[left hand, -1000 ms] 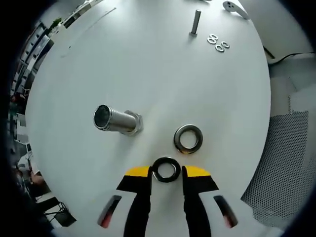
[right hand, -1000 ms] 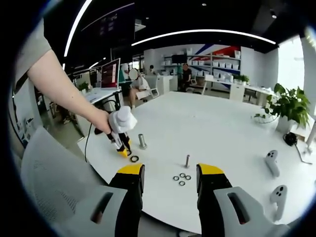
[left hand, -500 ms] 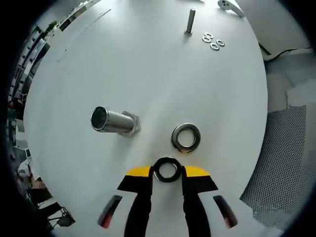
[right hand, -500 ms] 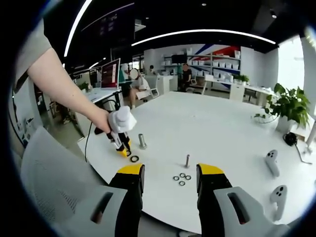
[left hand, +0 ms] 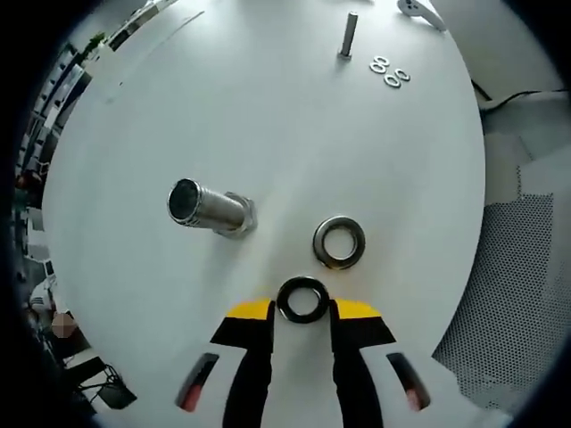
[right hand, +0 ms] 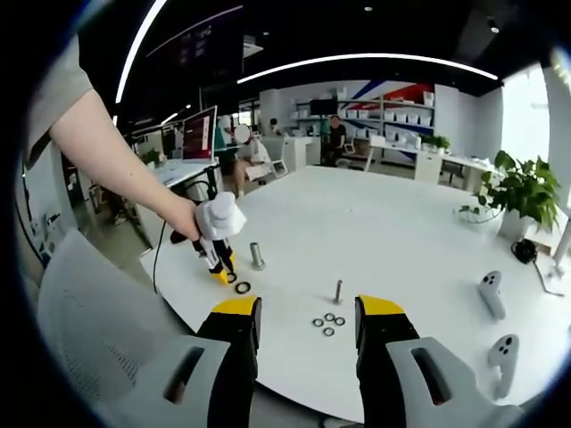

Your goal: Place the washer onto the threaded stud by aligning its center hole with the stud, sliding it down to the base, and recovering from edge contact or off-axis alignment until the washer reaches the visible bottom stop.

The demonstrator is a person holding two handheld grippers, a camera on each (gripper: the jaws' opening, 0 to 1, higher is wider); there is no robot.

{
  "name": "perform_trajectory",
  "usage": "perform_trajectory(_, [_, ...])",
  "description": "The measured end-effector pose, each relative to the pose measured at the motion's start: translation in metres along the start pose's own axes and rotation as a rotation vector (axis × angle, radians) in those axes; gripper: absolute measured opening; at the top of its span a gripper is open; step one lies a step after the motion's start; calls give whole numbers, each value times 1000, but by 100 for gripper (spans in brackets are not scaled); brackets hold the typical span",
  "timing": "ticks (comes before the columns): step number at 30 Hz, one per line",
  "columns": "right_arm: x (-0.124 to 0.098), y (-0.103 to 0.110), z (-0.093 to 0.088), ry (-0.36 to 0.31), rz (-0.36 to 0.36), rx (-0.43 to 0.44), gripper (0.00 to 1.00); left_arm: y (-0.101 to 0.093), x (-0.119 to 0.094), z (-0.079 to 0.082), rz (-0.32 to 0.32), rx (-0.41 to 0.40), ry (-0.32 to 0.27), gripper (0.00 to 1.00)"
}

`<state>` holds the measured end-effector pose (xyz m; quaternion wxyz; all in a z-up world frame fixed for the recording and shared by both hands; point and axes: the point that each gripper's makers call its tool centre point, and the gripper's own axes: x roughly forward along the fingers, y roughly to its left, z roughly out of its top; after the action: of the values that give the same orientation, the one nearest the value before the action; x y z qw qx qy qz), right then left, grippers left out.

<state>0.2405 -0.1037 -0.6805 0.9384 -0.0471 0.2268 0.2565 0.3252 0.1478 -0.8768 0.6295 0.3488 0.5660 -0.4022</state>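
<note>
**Two washers near the big stud, one pinched in the left gripper**

Two yellow-tipped jaws of the left gripper close in on a dark washer, which sits clamped between their tips, its flat face and center hole turned toward the camera. Just beyond it a second washer lies flat on the white table, apart from the held one. To the left of that stands the large threaded stud on its hex base; in the left gripper view it is seen nearly end-on, and the held washer is off to its side, not over its top. Far across the table a thin stud stands upright with three small washers clustered beside it.

In the right gripper view, the right gripper hovers over the near table edge with its jaws wide apart and nothing between them. Past its tips lie the small washers and the thin stud. Farther left, a person's hand holds the left gripper down near the table beside the large stud and the loose washer. Two white controllers rest on the right, and a potted plant stands beyond them.
</note>
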Motion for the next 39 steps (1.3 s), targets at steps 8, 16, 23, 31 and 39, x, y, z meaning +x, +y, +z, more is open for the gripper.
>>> perform_trajectory(8, [0,0,0,-1,0,-1,44,-1,1,4,29,35,12,27])
perform_trajectory(16, [0,-1,0,1,-2,2,44,-7,1,4,19,64,-14,21])
perform_trajectory(23, [0,-1,0,-1,-3,0,44,-8,2,6,30,32,13,19])
perform_trajectory(31, [-1,-1,1,-4,-4,2,44,-8,1,4,30,50,7,19])
perform_trajectory(39, [-1,-1,1,-4,-3,1,44,-6,-2,6,38,71,-9,18])
